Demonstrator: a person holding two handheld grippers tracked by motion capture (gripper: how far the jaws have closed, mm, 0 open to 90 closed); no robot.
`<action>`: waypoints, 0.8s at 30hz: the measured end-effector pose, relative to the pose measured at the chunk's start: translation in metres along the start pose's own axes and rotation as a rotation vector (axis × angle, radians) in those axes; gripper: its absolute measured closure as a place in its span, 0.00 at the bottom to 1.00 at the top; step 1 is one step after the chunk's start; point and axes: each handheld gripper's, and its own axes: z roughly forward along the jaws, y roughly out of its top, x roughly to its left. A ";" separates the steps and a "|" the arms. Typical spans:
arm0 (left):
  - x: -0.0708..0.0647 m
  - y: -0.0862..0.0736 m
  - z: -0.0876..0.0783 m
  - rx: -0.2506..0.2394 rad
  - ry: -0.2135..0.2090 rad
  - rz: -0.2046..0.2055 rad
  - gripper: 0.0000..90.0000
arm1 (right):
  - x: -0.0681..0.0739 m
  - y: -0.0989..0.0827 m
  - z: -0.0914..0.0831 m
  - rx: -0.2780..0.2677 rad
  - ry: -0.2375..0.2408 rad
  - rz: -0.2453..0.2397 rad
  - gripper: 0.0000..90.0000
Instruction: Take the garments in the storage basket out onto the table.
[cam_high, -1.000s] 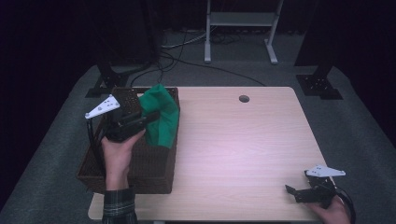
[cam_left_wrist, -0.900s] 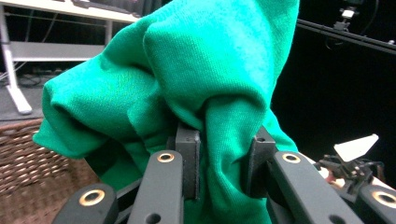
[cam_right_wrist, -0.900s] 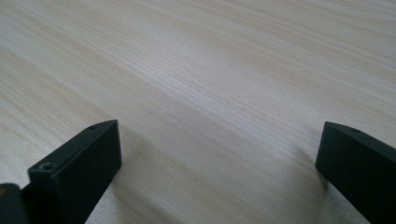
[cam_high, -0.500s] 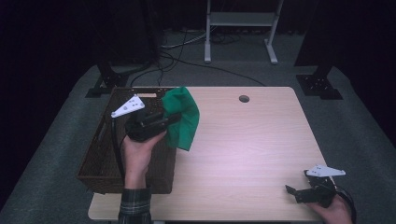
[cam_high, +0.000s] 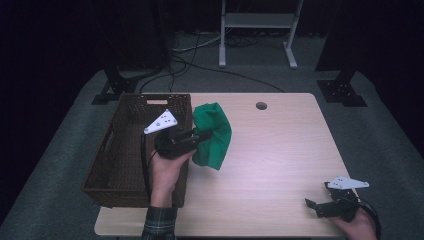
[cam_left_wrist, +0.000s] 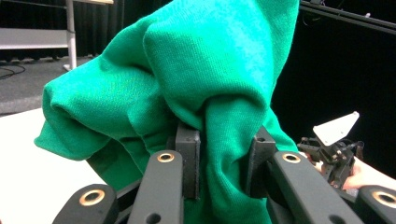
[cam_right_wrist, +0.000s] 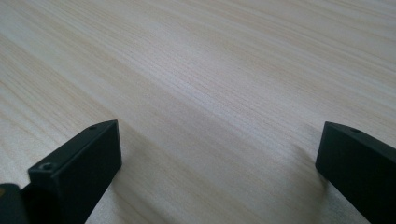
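Over the right rim of the brown wicker basket (cam_high: 131, 150), the left tongs (cam_high: 202, 136) pinch a bunched green knitted cloth (cam_high: 212, 134). A second ago those tongs and the cloth sat over the basket's far right corner, the cloth partly inside the rim. Half a second ago they had passed that edge. Now the cloth hangs wholly beyond the basket, above the pale wooden counter (cam_high: 280, 150), with its lower fold close to the surface; whether it touches the wood cannot be told from above. The hand (cam_high: 167, 167) behind the left tongs has likewise shifted rightward and now lies across the basket's right wall. In the left gripper view the two black jaws press a thick fold of the green knitted cloth (cam_left_wrist: 187, 84) between their pads, and the rest of the cloth billows up over them; the grip looks the same in all three moments. Near the counter's right front corner, the right tongs (cam_high: 320, 206) rest low on the wood, in the same spot as in both earlier pictures. Their jaws stand spread wide apart in the right gripper view, with bare counter (cam_right_wrist: 210, 84) between them. Beyond the cloth, a round cable hole (cam_high: 261, 105) sits near the counter's far edge.
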 end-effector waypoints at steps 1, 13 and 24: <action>-0.001 -0.002 0.001 -0.001 -0.003 -0.007 0.81 | 0.000 0.000 0.000 0.000 0.000 0.000 0.00; -0.007 -0.024 0.017 0.031 -0.007 -0.018 0.81 | 0.000 0.000 0.000 0.000 0.000 0.001 0.00; -0.023 -0.032 0.031 0.071 0.001 0.001 0.81 | 0.000 0.000 0.000 0.000 0.000 0.001 0.00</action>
